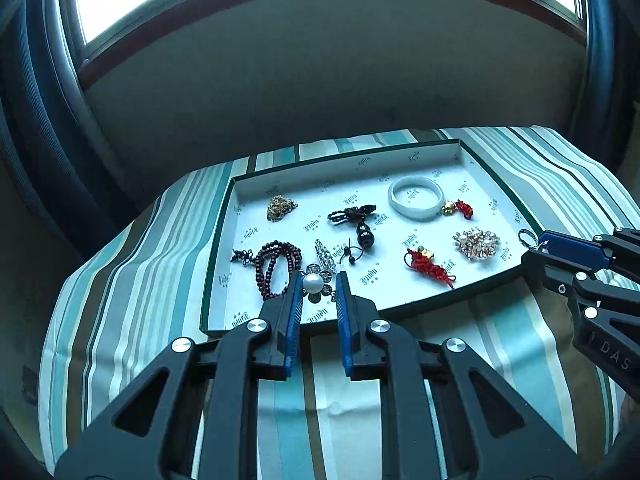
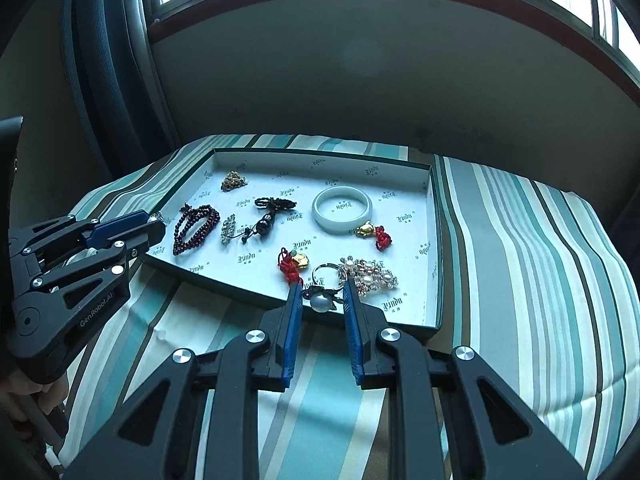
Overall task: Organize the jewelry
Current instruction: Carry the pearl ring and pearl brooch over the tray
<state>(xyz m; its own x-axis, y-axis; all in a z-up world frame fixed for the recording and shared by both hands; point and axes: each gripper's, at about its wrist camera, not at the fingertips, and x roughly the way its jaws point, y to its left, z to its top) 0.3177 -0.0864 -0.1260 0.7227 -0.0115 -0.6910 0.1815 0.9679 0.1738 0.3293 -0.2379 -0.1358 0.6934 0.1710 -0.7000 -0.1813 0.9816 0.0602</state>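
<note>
A shallow white-lined tray (image 1: 360,184) (image 2: 404,240) holds the jewelry. My left gripper (image 1: 319,282) (image 2: 159,225) hovers over the tray's front left corner, shut on a pearl flower brooch (image 1: 314,283). My right gripper (image 2: 322,291) (image 1: 529,251) is over the front right edge, shut on a pearl charm (image 2: 320,302) whose key ring (image 2: 327,271) (image 1: 527,236) sticks out past the fingertips. In the tray lie a white bangle (image 1: 416,216) (image 2: 342,229), dark red beads (image 1: 260,268) (image 2: 180,236), a red knot charm (image 1: 430,266) (image 2: 289,266) and a crystal brooch (image 1: 478,244) (image 2: 372,276).
Also in the tray are a gold chain (image 1: 280,207), a black cord charm (image 1: 362,232), a rhinestone clip (image 1: 325,256) and a gold-and-red charm (image 1: 458,208). The tray rests on a striped cloth (image 2: 540,260). A wall and window stand behind. A hand (image 2: 24,400) shows at lower left.
</note>
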